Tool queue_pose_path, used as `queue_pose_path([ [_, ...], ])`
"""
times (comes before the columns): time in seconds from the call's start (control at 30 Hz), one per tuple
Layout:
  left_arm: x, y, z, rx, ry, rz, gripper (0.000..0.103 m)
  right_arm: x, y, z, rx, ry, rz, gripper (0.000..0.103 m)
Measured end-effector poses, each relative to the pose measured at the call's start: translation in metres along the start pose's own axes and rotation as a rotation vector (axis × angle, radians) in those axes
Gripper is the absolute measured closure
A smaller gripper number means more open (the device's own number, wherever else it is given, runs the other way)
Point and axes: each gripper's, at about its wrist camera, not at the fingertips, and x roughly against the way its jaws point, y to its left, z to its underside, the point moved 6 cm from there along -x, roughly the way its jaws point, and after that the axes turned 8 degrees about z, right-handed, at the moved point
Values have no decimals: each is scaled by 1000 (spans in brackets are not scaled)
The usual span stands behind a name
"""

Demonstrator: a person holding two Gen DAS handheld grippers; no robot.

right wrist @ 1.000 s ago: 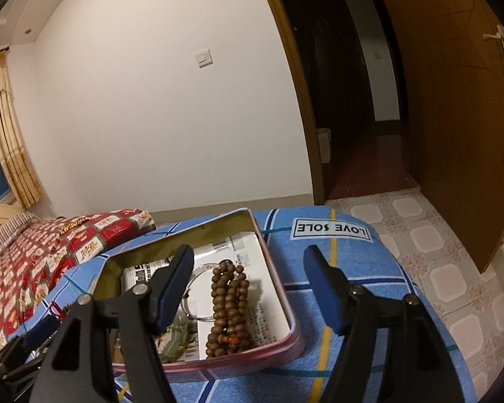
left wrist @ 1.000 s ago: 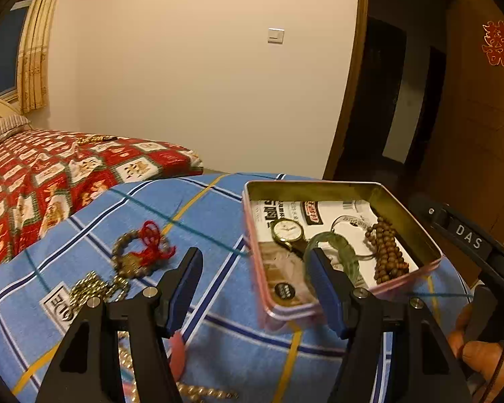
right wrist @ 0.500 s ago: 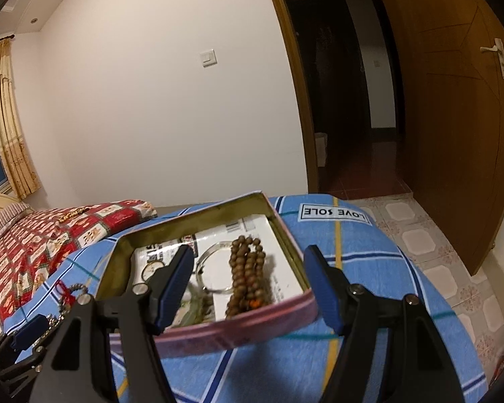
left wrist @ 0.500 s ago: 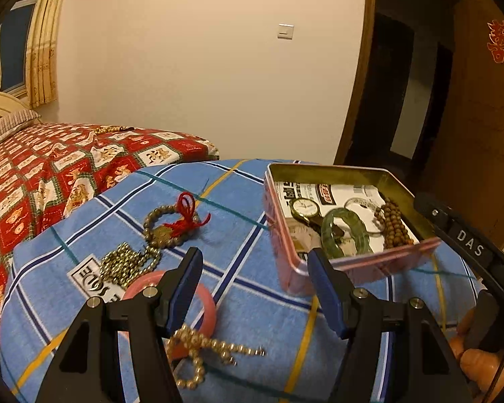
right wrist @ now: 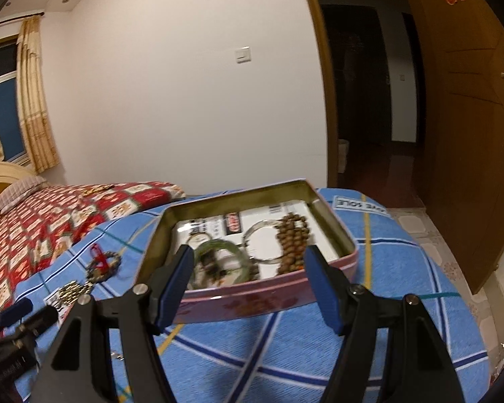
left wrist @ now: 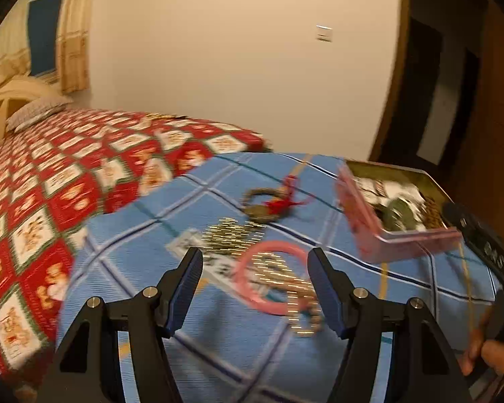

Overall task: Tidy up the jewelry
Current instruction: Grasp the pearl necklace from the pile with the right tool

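My left gripper (left wrist: 253, 258) stands open over the blue checked cloth (left wrist: 144, 235), nothing between its blue pads. Just ahead of it lies a pink bangle (left wrist: 248, 294) with a gold bead chain (left wrist: 302, 315) across it, blurred by motion. Beyond are a gold chain pile (left wrist: 233, 236) and a bead bracelet with a red tassel (left wrist: 272, 203). The pink tin (right wrist: 258, 297) holds a green bangle (right wrist: 218, 247), a watch (right wrist: 198, 239), a clear bangle (right wrist: 263, 240) and brown wooden beads (right wrist: 292, 238). My right gripper (right wrist: 250, 257) is open just in front of the tin's near wall.
A bed with a red patterned quilt (left wrist: 50, 181) lies to the left of the cloth-covered surface. A brown wooden door (right wrist: 463, 141) stands open on the right beside a dark doorway. The person's hand (left wrist: 487, 352) shows at the left view's right edge.
The left gripper has swung left, away from the tin, and now faces the pink bangle and chains. The right gripper has drawn back from the tin and rolled a little. Both stay open.
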Motion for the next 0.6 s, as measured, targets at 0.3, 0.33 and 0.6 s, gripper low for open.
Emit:
queue_pose_path([
  [0.3, 5, 56, -6, 89, -12, -100, 38, 7, 48, 16, 68, 56, -140, 32],
  [0.33, 4, 58, -5, 98, -10, -95, 38, 8, 52, 18, 78, 62, -147, 32],
  [0.6, 5, 59, -4, 98, -3, -87, 38, 10, 100, 37, 193, 150, -308, 37],
])
